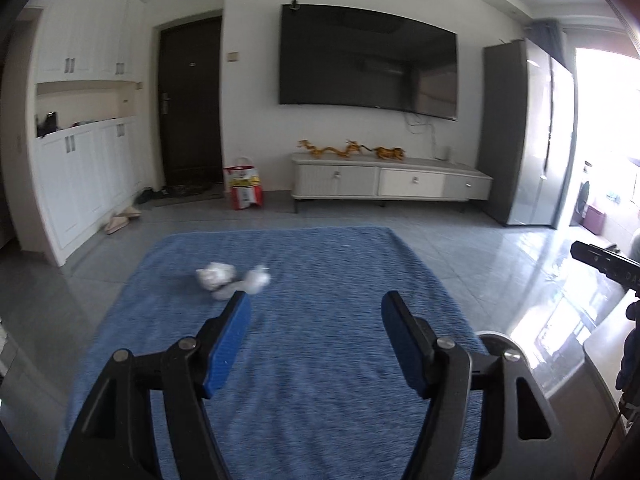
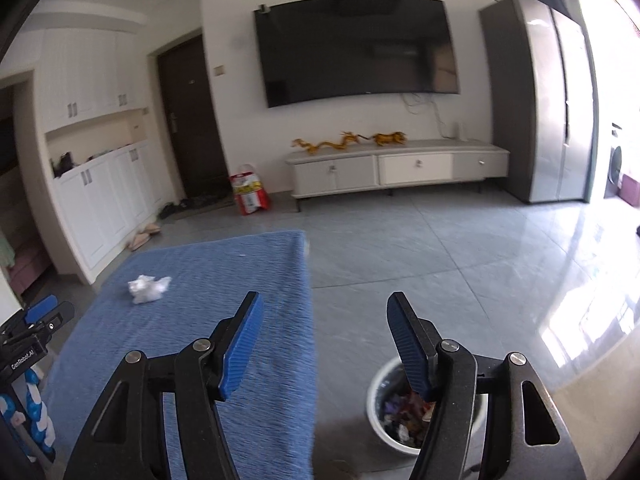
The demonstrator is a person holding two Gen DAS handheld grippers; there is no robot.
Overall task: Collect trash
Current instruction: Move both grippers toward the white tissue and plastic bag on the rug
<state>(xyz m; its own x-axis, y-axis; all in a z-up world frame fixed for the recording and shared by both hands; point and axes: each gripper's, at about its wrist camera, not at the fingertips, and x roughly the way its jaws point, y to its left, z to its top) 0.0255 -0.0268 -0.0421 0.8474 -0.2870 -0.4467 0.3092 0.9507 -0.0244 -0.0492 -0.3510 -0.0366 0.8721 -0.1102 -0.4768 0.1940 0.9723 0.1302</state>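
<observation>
On the black body of the left gripper (image 2: pixel 36 326), showing at the left edge of the right wrist view, white lettering is reading "GenRobot.AI". In the left wrist view, the black body of the right gripper (image 1: pixel 600 266), showing at the right edge, is carrying pale letters that look like "DAS", cut off and too blurred to be sure of. The red, white and yellow sack (image 2: pixel 250 192) standing on the floor by the dark door is bearing print, too small to read.
</observation>
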